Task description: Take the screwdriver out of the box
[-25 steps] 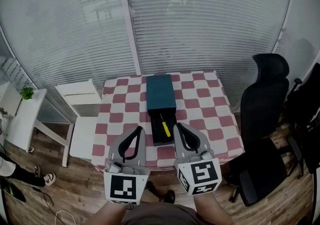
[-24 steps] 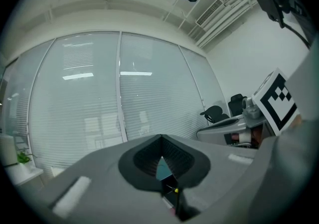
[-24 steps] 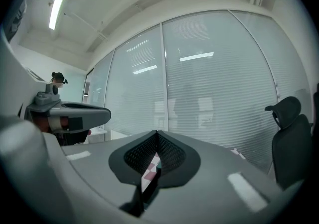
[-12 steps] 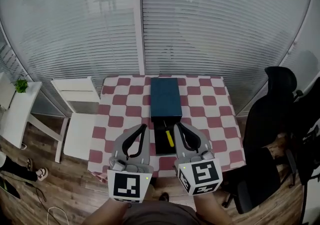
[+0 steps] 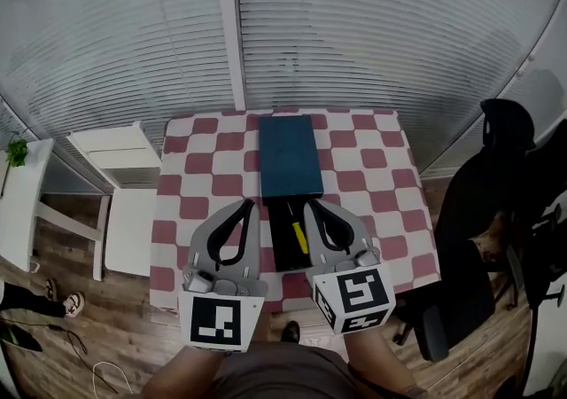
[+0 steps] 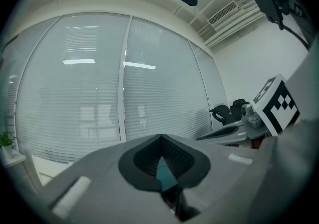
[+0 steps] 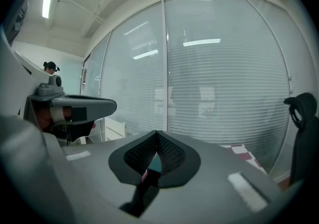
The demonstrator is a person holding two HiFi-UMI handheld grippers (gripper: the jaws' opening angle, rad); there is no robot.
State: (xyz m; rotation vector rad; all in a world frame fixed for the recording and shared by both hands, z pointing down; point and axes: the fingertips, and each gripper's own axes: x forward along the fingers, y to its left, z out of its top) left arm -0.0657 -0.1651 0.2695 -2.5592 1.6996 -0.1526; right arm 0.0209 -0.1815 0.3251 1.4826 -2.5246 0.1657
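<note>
A teal box lies in the middle of the red-and-white checkered table. Its dark drawer is pulled out toward me. A yellow-handled screwdriver lies inside the drawer. My left gripper hovers left of the drawer, shut and holding nothing. My right gripper hovers right of the drawer, also shut and holding nothing. The screwdriver lies between the two grippers, apart from both. In the left gripper view the left gripper points at the blinds; a sliver of the teal box shows through its jaws. The right gripper looks the same.
A white chair stands left of the table. A black office chair stands at its right. A glass wall with blinds runs behind. A small white side table with a plant sits far left, above a wooden floor.
The head view has shifted, so the table and box sit a little further left and higher in the picture. Both grippers stay shut, flanking the drawer.
</note>
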